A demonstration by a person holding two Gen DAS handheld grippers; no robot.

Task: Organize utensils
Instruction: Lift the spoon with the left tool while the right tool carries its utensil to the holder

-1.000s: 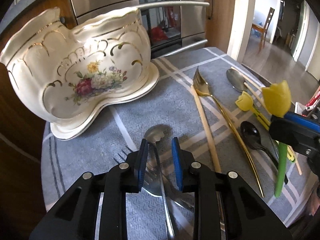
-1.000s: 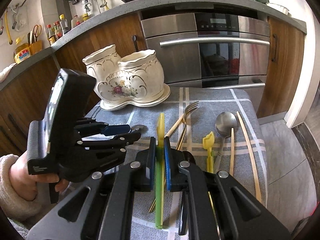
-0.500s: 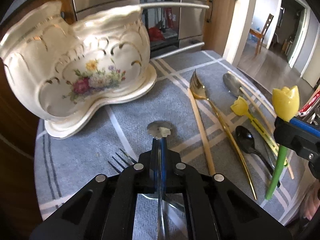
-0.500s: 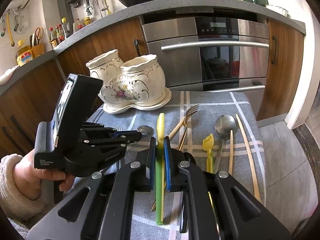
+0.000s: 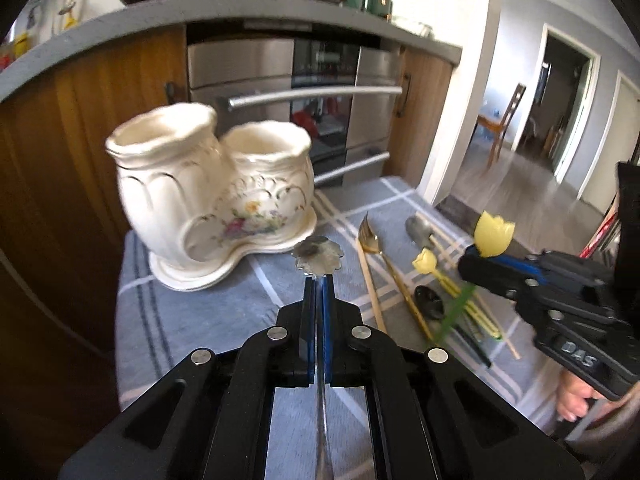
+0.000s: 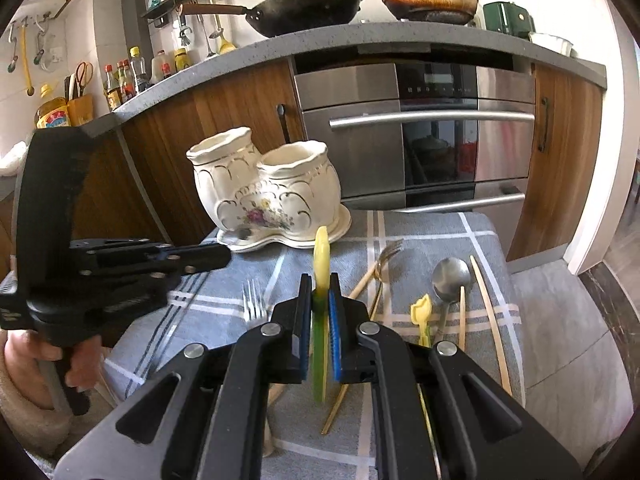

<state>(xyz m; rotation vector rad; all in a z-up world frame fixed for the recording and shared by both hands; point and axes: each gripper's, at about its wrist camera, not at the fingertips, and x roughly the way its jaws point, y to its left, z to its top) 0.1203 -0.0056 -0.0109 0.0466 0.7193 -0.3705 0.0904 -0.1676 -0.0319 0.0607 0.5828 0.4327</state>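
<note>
My left gripper (image 5: 319,280) is shut on a silver utensil (image 5: 318,255); its scalloped handle end sticks out past the tips, lifted off the cloth. The cream floral two-pot ceramic holder (image 5: 216,196) stands ahead and to the left, both mouths showing. My right gripper (image 6: 320,286) is shut on the green stem of a yellow tulip-topped utensil (image 6: 321,254), held upright above the cloth. In the right wrist view the holder (image 6: 268,192) is ahead and the left gripper (image 6: 226,258) hovers at the left. The right gripper (image 5: 476,266) shows at the right of the left wrist view.
On the grey plaid cloth (image 6: 420,232) lie a silver fork (image 6: 252,300), a gold fork (image 6: 384,256), a silver spoon (image 6: 450,276), wooden chopsticks (image 6: 490,312), a small tulip utensil (image 6: 421,312) and a black spoon (image 5: 429,300). An oven (image 6: 432,120) stands behind.
The left gripper's jaws closed on the silver utensil, then rose and drew back from the holder with it. The right gripper rose slightly, still holding the tulip utensil.
</note>
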